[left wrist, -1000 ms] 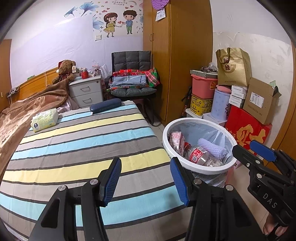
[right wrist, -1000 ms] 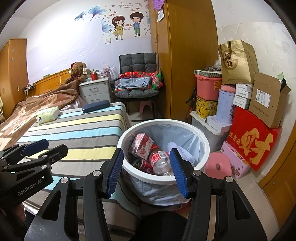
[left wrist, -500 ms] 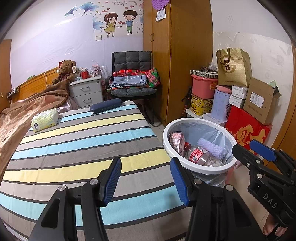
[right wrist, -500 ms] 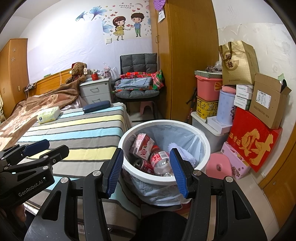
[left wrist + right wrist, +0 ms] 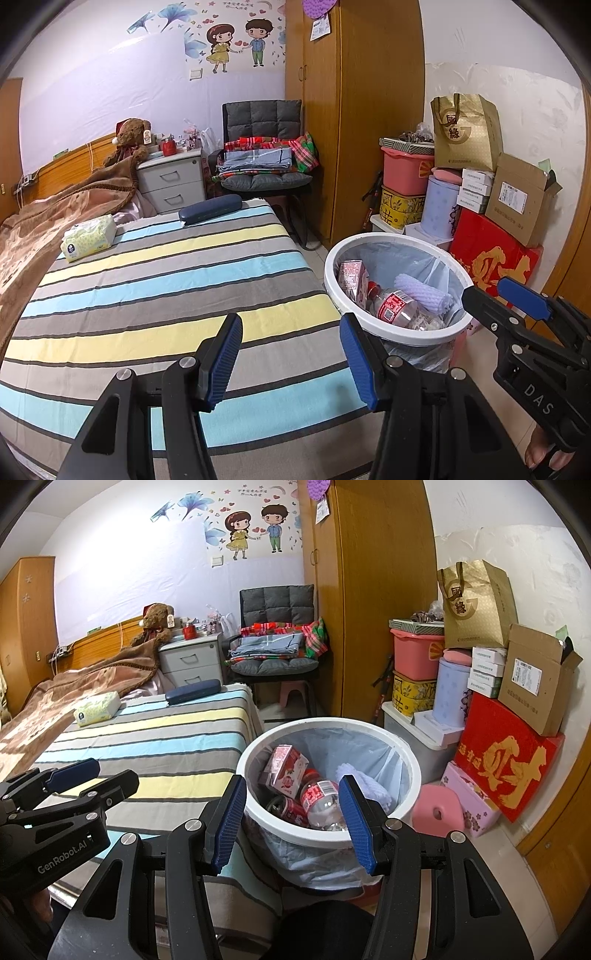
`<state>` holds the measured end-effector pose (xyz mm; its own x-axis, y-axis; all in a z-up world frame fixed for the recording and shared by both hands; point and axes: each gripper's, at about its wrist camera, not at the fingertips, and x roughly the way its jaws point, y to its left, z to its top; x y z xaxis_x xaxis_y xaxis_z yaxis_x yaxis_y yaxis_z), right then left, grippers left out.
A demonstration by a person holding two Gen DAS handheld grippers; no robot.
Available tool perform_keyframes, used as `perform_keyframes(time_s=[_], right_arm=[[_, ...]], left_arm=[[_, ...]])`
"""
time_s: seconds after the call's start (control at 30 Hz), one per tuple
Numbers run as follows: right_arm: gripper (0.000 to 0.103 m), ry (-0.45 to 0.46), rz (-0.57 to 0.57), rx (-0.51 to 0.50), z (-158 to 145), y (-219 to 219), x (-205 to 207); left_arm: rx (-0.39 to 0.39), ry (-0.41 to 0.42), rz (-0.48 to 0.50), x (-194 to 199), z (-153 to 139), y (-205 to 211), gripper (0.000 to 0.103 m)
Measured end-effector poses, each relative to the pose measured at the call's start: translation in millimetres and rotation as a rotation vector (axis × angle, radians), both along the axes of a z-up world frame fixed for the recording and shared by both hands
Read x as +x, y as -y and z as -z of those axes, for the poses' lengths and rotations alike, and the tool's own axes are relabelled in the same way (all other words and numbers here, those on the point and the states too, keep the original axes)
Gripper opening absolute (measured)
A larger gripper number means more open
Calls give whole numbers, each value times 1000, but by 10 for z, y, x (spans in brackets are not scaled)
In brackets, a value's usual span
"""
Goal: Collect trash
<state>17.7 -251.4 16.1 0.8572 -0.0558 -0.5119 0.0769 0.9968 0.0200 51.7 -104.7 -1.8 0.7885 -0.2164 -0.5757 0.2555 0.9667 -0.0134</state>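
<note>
Left wrist view, fingers: we saw our left gripper (image 5: pixel 290 360) with its fingers spread and nothing between them, hanging over the foot of the striped bed (image 5: pixel 155 280).
Left wrist view, trash: the white bin (image 5: pixel 397 334) stood on the floor just beside the bed's corner, lined with a bag and holding a red carton (image 5: pixel 352 278), a plastic bottle (image 5: pixel 397 308) and a purple roll (image 5: pixel 423 293).
Left wrist view, bed top: a tissue pack (image 5: pixel 88 238) and a dark blue case (image 5: pixel 210 208) lay near the far end; we judged neither to be clear trash.
Left wrist view, other hand: our right gripper (image 5: pixel 517 306) reached in beside the bin's rim.
Right wrist view, fingers: our right gripper (image 5: pixel 291 821) was also spread and empty, aimed down over the near rim of the bin (image 5: pixel 410 760).
Right wrist view, only here: a crushed red can (image 5: pixel 290 806) lay under the bottle (image 5: pixel 321 799), and a pink stool (image 5: pixel 437 808) stood beside the bin; our left gripper (image 5: pixel 85 781) hovered over the bed.
Only in the left view: the wide bare spread of bed near us.
Step in hand: we judged the loose trash gathered already, so we should scan bed and floor before moving, and keep the fingers clear of the thin bag liner.
</note>
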Motion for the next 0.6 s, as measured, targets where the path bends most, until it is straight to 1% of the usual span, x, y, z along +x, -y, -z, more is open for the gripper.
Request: perform_keyframes(time_s=[0.6], right_arm=[[54, 1, 1, 4, 28, -8, 32]], left_arm=[[0, -4, 11, -17, 27, 45, 55]])
